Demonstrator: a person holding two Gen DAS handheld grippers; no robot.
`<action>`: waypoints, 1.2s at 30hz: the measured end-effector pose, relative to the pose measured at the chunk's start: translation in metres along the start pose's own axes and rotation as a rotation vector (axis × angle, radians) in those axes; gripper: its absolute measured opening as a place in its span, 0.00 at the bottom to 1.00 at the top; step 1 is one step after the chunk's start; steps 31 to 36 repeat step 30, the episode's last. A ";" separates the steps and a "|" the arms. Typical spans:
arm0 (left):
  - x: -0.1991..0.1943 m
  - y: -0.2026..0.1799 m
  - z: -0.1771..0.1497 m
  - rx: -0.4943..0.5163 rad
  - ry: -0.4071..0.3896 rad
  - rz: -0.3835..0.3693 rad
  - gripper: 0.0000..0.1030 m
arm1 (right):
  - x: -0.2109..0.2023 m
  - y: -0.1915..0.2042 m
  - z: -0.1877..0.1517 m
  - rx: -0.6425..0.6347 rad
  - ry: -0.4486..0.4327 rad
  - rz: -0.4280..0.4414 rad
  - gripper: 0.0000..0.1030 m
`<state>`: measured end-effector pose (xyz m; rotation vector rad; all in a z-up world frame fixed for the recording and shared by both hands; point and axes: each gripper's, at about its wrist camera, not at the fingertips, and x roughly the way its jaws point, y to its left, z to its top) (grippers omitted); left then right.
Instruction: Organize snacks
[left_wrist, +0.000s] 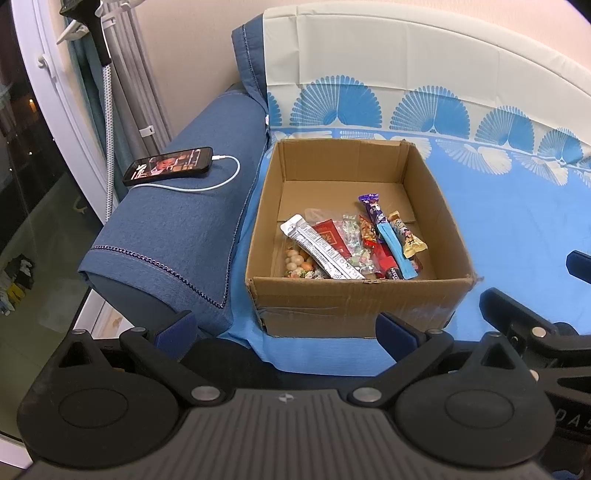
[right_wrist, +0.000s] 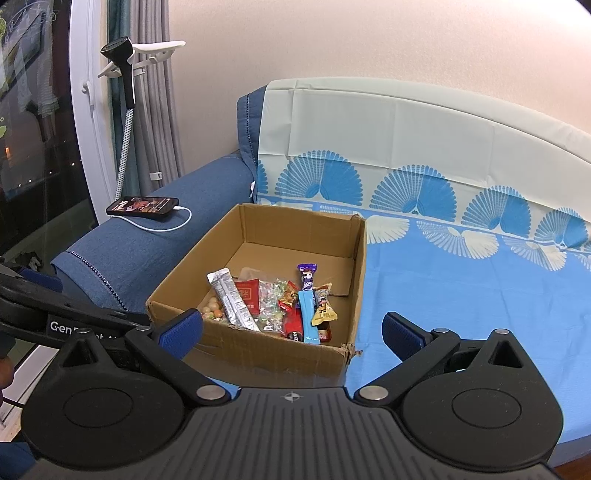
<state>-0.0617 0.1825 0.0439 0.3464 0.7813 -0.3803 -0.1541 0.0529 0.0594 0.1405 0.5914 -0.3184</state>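
With both grippers empty — snacks (left_wrist: 351, 247) lie inside cardboard box (left_wrist: 443, 221).

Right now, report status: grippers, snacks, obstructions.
Left gripper open, empty; right gripper open, empty. Snacks piled in cardboard box on blue sheet. Phone charging on armrest, clear of box.

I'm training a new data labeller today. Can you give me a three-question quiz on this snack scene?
1. True or false: the left claw holds a snack.
2. Where do the snacks lie? A) on the blue sheet B) in the cardboard box C) on the armrest
3. What is plugged into the phone?

Key: 1 false, both claws open and empty; 2 B; 3 a white cable.
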 end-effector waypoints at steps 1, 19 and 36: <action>0.000 0.000 0.000 0.000 0.000 0.000 1.00 | 0.000 0.000 0.000 0.001 0.000 0.000 1.00; 0.002 0.001 -0.001 0.007 0.008 0.005 1.00 | 0.000 0.000 0.000 0.002 -0.001 0.001 1.00; 0.008 0.002 0.000 0.008 0.026 0.037 1.00 | 0.002 0.001 0.000 0.010 -0.002 0.014 1.00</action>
